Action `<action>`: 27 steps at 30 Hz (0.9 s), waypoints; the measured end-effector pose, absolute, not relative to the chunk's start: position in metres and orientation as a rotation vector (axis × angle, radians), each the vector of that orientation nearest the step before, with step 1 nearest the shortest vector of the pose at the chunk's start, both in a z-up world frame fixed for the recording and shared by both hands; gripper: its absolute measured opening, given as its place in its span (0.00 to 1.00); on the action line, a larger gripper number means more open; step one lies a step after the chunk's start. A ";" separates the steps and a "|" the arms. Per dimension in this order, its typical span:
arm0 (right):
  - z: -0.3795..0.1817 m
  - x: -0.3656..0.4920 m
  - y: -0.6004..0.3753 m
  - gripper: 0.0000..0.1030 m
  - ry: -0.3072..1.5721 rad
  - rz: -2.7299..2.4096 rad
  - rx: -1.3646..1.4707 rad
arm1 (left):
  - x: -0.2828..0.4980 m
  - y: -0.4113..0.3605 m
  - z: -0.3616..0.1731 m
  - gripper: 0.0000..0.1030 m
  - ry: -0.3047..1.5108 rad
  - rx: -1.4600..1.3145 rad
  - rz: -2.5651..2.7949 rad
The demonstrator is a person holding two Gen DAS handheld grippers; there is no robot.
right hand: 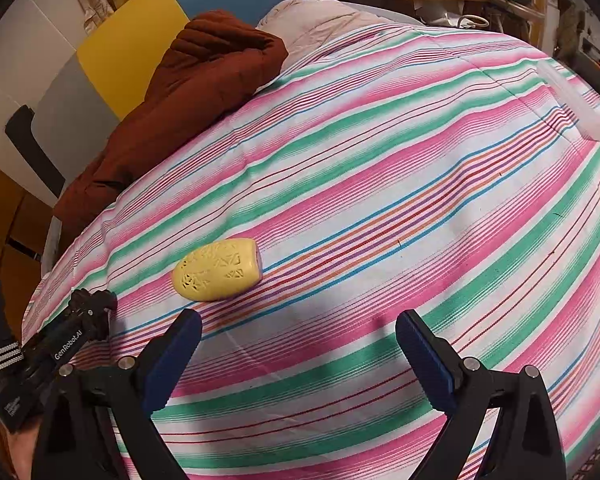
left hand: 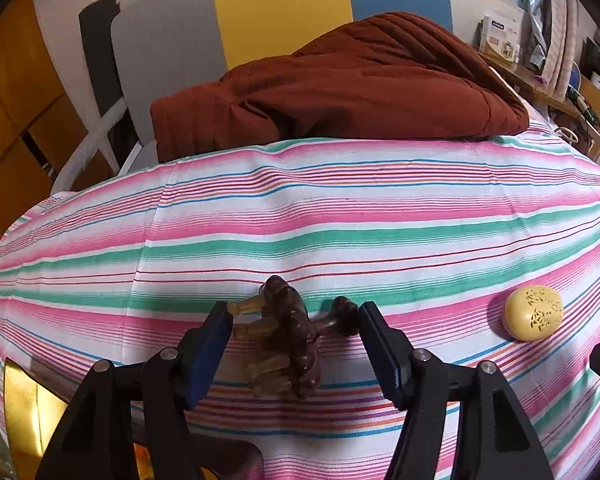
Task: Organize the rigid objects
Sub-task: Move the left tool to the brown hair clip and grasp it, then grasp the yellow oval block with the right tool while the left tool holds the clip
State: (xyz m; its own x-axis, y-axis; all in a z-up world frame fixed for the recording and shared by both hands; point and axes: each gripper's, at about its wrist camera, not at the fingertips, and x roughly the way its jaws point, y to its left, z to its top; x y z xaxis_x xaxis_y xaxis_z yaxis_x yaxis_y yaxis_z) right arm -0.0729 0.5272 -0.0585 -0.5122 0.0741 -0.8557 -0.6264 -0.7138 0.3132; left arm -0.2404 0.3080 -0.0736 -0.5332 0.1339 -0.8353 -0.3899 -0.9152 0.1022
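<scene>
Closing in on a pick: left hand-held gripper straddles the dark brown knobbly comb-like piece with amber translucent prongs on the bed. Blue pads sit either side of it; the left pad looks to touch a prong tip, the right pad stands just clear of the brown knob end, so no real grip yet. Step in hand, as I judge it: grasping this item to move it. Next move calls for closing squarely across the brown spine, not the prongs, which may flex or slip, then lifting straight.

Largest to smallest: the bed with the pink, green and white striped sheet carries everything; a rust-brown quilted blanket is heaped at the far end against a grey, yellow and blue panelled headboard. Cluttered wooden shelf far right. A clear plastic container lies near the bed's far right edge. The pale yellow perforated oval plastic case lies apart, right of the comb. Right hand-held gripper hovers spread wide, empty, near that case.
</scene>
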 end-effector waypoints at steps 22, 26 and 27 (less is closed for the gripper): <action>-0.073 -0.063 0.545 0.95 0.986 2.153 -1.229 | -0.123 0.298 -0.069 0.35 0.027 -1.125 2.271; -0.073 -0.064 0.544 0.95 0.980 2.155 -1.232 | -0.121 0.289 -0.072 0.35 -0.024 -1.127 2.255; -0.073 -0.064 0.544 0.95 0.978 2.158 -1.229 | -0.123 0.283 -0.073 0.35 -0.061 -1.143 2.240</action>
State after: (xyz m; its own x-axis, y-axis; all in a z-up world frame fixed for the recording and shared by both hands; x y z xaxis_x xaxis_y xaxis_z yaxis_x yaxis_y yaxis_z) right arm -0.0644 0.5443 -0.0730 -0.4893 0.0489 -0.8707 -0.6870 -0.6367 0.3503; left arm -0.1231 0.2834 -0.0730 -0.4369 0.5416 -0.7182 -0.5014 -0.8095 -0.3054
